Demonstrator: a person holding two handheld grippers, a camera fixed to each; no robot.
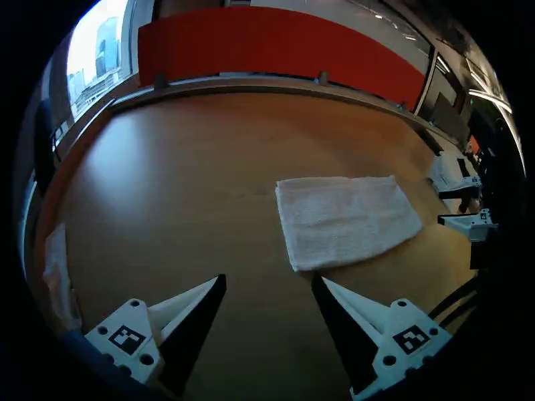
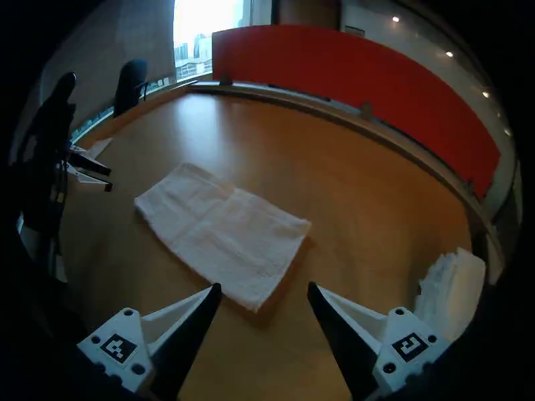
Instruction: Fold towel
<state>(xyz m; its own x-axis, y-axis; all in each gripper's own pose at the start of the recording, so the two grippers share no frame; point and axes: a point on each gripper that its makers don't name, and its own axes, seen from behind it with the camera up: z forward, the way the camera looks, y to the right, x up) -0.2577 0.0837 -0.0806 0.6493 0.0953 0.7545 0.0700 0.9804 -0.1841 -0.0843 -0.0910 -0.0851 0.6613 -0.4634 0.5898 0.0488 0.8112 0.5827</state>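
A white towel (image 1: 344,218) lies flat on the wooden table, folded into a rectangle. In the left gripper view it sits ahead and to the right of my left gripper (image 1: 269,284), which is open and holds nothing. In the right gripper view the same towel (image 2: 221,230) lies just ahead and slightly left of my right gripper (image 2: 262,289), also open and empty, with the near corner of the towel close to its fingertips. The right gripper (image 1: 467,208) appears far off at the right edge of the left gripper view. The left gripper (image 2: 90,172) shows at the far left of the right gripper view.
A stack of white towels (image 2: 449,291) sits at the table's right edge in the right gripper view, and a white cloth (image 1: 59,277) lies at the left edge in the left gripper view. A red partition (image 1: 281,47) runs along the table's far side. Office chairs (image 2: 130,83) stand beyond.
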